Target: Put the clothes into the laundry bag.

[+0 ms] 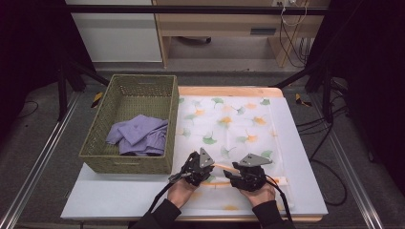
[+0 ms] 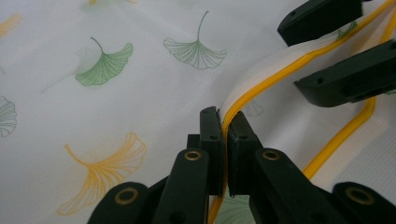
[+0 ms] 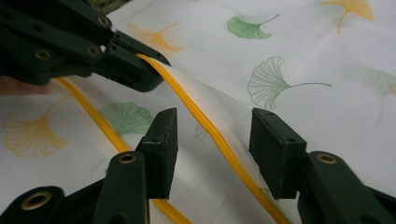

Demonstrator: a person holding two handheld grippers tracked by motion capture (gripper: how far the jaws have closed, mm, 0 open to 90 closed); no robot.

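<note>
A white mesh bag printed with green and orange ginkgo leaves lies flat on the table. Its opening has a yellow zipper edge. My left gripper is at the bag's near edge; in the left gripper view it is shut on the upper yellow edge and lifts it off the lower one. My right gripper is just to its right. It stands open, its jaws either side of the raised edge without touching it. The left gripper shows farther along the same edge.
A green woven basket stands on the table's left part, with a crumpled purple cloth inside. The bag lies on a white board. Cables trail from both grippers toward the front edge.
</note>
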